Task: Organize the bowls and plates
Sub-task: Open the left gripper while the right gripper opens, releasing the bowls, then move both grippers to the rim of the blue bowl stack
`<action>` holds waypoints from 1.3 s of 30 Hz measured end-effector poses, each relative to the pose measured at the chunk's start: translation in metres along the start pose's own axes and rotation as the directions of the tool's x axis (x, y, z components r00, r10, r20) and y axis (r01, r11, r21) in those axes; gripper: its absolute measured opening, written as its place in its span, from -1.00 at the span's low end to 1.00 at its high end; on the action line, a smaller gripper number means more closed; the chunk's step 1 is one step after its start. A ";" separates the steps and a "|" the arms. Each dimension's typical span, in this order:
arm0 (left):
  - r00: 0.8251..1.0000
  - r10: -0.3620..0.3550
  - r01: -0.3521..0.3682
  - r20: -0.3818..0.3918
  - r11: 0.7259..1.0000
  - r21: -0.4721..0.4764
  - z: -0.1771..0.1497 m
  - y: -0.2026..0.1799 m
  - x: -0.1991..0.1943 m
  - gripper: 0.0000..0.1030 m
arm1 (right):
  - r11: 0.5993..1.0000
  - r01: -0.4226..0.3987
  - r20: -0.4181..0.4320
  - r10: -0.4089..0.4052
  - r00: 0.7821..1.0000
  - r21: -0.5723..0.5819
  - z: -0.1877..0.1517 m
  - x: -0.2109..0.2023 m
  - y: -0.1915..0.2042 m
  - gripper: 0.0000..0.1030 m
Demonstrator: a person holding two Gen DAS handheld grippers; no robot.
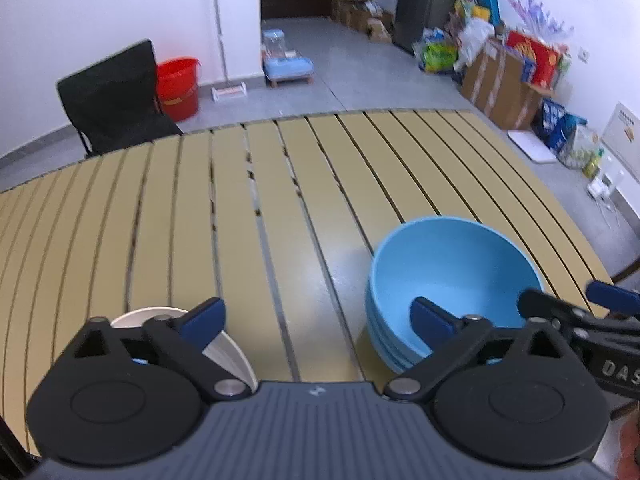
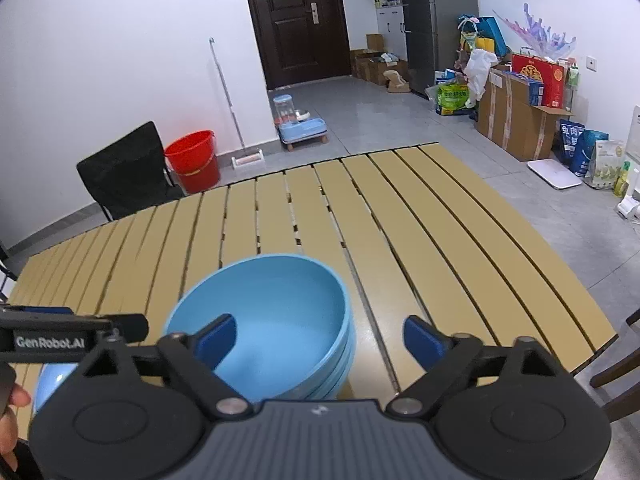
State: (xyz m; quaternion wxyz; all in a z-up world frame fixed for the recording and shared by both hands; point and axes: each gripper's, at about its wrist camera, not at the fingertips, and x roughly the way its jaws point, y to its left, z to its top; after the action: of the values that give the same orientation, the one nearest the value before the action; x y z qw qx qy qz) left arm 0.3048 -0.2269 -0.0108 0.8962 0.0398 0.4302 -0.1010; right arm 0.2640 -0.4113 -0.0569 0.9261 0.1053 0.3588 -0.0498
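A stack of light blue bowls (image 1: 452, 276) (image 2: 276, 316) stands on the tan slatted table (image 1: 256, 240) (image 2: 420, 240) near its front edge. My left gripper (image 1: 318, 312) is open, its right finger in front of the stack's left side and its left finger over a white plate (image 1: 234, 354) that is mostly hidden. My right gripper (image 2: 320, 330) is open too, with its left finger over the top bowl's hollow and its right finger outside the rim. Neither gripper presses on anything. A blue rounded dish (image 2: 52, 380) shows under the left gripper (image 2: 72, 330).
A black chair (image 2: 124, 172) and a red bucket (image 2: 194, 160) stand beyond the table's far left edge. Cardboard boxes and bags (image 2: 516, 116) line the right wall. A dark wooden chair (image 2: 624, 368) is at the table's right end. A hand (image 2: 12, 404) shows lower left.
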 end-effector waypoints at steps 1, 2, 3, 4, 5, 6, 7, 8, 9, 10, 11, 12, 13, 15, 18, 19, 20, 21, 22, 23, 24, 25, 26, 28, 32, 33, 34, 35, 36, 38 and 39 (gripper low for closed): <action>1.000 0.006 -0.006 0.013 1.000 -0.004 -0.002 0.002 -0.003 1.00 | 1.000 -0.001 0.003 0.001 1.000 -0.001 -0.002 -0.002 0.001 1.00; 1.000 0.010 -0.010 0.022 1.000 -0.009 -0.004 0.003 -0.006 1.00 | 1.000 -0.003 0.006 0.003 1.000 -0.004 -0.004 -0.004 0.001 1.00; 1.000 0.009 -0.009 0.025 1.000 -0.013 -0.004 0.005 -0.008 1.00 | 1.000 -0.006 0.009 0.006 1.000 -0.007 -0.006 -0.006 0.002 1.00; 1.000 0.010 -0.009 0.025 1.000 -0.017 -0.006 0.007 -0.010 1.00 | 1.000 -0.006 0.010 0.006 1.000 -0.007 -0.007 -0.007 0.003 1.00; 1.000 0.013 -0.012 0.025 1.000 -0.021 -0.007 0.008 -0.012 1.00 | 1.000 -0.007 0.010 0.007 1.000 -0.004 -0.008 -0.008 0.004 1.00; 1.000 0.013 -0.013 0.025 1.000 -0.027 -0.009 0.009 -0.014 1.00 | 1.000 -0.010 0.011 0.010 1.000 -0.001 -0.009 -0.010 0.004 1.00; 1.000 0.012 -0.011 0.026 0.999 -0.031 -0.011 0.011 -0.016 1.00 | 1.000 -0.013 0.012 0.013 1.000 0.001 -0.011 -0.012 0.005 1.00; 1.000 0.011 -0.010 0.028 0.999 -0.035 -0.012 0.011 -0.018 1.00 | 1.000 -0.015 0.014 0.015 1.000 0.002 -0.012 -0.013 0.006 1.00; 1.000 0.009 -0.008 0.029 0.999 -0.038 -0.013 0.014 -0.019 1.00 | 1.000 -0.016 0.015 0.016 1.000 0.002 -0.013 -0.016 0.006 1.00; 0.999 0.007 -0.005 0.032 0.999 -0.043 -0.015 0.016 -0.021 1.00 | 1.000 -0.016 0.017 0.016 1.000 0.004 -0.014 -0.018 0.006 1.00; 0.999 0.006 -0.005 0.036 0.999 -0.048 -0.016 0.017 -0.023 1.00 | 1.000 -0.017 0.020 0.017 1.000 0.007 -0.015 -0.019 0.007 1.00; 0.999 0.006 -0.004 0.038 0.999 -0.052 -0.018 0.020 -0.023 1.00 | 1.000 -0.019 0.023 0.018 1.000 0.011 -0.016 -0.021 0.007 1.00; 0.999 0.002 0.001 0.041 0.998 -0.058 -0.020 0.021 -0.025 1.00 | 1.000 -0.020 0.026 0.020 0.999 0.016 -0.018 -0.023 0.007 1.00; 0.999 -0.007 0.010 0.043 0.997 -0.073 -0.027 0.024 -0.031 1.00 | 0.999 -0.025 0.031 0.024 0.999 0.025 -0.021 -0.026 0.007 1.00; 0.999 -0.026 0.031 0.047 0.994 -0.100 -0.033 0.031 -0.036 1.00 | 0.999 -0.029 0.038 0.027 0.999 0.043 -0.028 -0.032 0.005 1.00; 0.998 -0.029 0.034 0.048 0.994 -0.107 -0.036 0.033 -0.038 1.00 | 0.998 -0.030 0.039 0.028 0.999 0.052 -0.029 -0.035 0.004 1.00; 0.998 -0.035 0.041 0.054 0.993 -0.113 -0.038 0.035 -0.041 1.00 | 0.997 -0.034 0.044 0.032 0.999 0.064 -0.031 -0.037 0.003 1.00; 0.997 -0.043 0.050 0.064 0.992 -0.116 -0.042 0.036 -0.044 1.00 | 0.996 -0.040 0.049 0.036 0.998 0.075 -0.034 -0.041 0.002 1.00; 0.996 -0.051 0.059 0.075 0.991 -0.117 -0.046 0.037 -0.048 1.00 | 0.995 -0.048 0.056 0.043 0.997 0.091 -0.038 -0.044 0.001 1.00; 0.995 -0.057 0.066 0.085 0.991 -0.115 -0.050 0.037 -0.051 1.00 | 0.993 -0.055 0.063 0.049 0.997 0.104 -0.043 -0.047 -0.001 1.00; 0.993 -0.065 0.076 0.097 0.991 -0.108 -0.056 0.038 -0.054 1.00 | 0.992 -0.060 0.068 0.053 0.996 0.113 -0.047 -0.050 -0.001 1.00; 0.992 -0.071 0.081 0.108 0.992 -0.097 -0.060 0.038 -0.056 1.00 | 0.991 -0.064 0.072 0.056 0.996 0.120 -0.051 -0.053 -0.003 1.00; 0.990 -0.073 0.083 0.117 0.993 -0.086 -0.065 0.037 -0.058 1.00 | 0.990 -0.067 0.077 0.057 0.995 0.127 -0.055 -0.055 -0.004 1.00; 0.987 -0.081 0.091 0.138 0.994 -0.064 -0.074 0.034 -0.064 1.00 | 0.987 -0.072 0.086 0.060 0.994 0.140 -0.062 -0.059 -0.007 1.00; 0.980 -0.117 0.126 0.164 0.991 -0.047 -0.096 0.036 -0.067 1.00 | 0.983 -0.087 0.134 0.066 0.989 0.162 -0.076 -0.067 -0.015 1.00; 0.979 -0.122 0.131 0.163 0.990 -0.042 -0.101 0.036 -0.067 1.00 | 0.983 -0.089 0.153 0.064 0.986 0.161 -0.080 -0.070 -0.015 1.00; 0.978 -0.128 0.136 0.164 0.990 -0.040 -0.105 0.035 -0.068 1.00 | 0.984 -0.086 0.177 0.058 0.983 0.156 -0.082 -0.072 -0.015 1.00; 0.977 -0.132 0.141 0.165 0.989 -0.041 -0.108 0.035 -0.067 1.00 | 0.986 -0.077 0.203 0.046 0.978 0.146 -0.085 -0.074 -0.014 1.00; 0.977 -0.136 0.144 0.167 0.989 -0.042 -0.111 0.036 -0.067 1.00 | 0.989 -0.066 0.231 0.034 0.972 0.132 -0.088 -0.077 -0.012 1.00; 0.974 -0.145 0.154 0.175 0.987 -0.042 -0.115 0.038 -0.067 1.00 | 0.993 -0.056 0.276 0.027 0.961 0.100 -0.090 -0.082 -0.010 1.00; 0.972 -0.148 0.158 0.183 0.986 -0.044 -0.116 0.039 -0.067 1.00 | 0.995 -0.051 0.296 0.024 0.955 0.084 -0.092 -0.083 -0.009 1.00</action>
State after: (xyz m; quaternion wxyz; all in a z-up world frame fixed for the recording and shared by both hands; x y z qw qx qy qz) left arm 0.1837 -0.1611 -0.0319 0.9215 -0.0289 0.3524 -0.1604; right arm 0.1411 -0.3974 -0.0680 0.9643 0.1452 0.2123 -0.0637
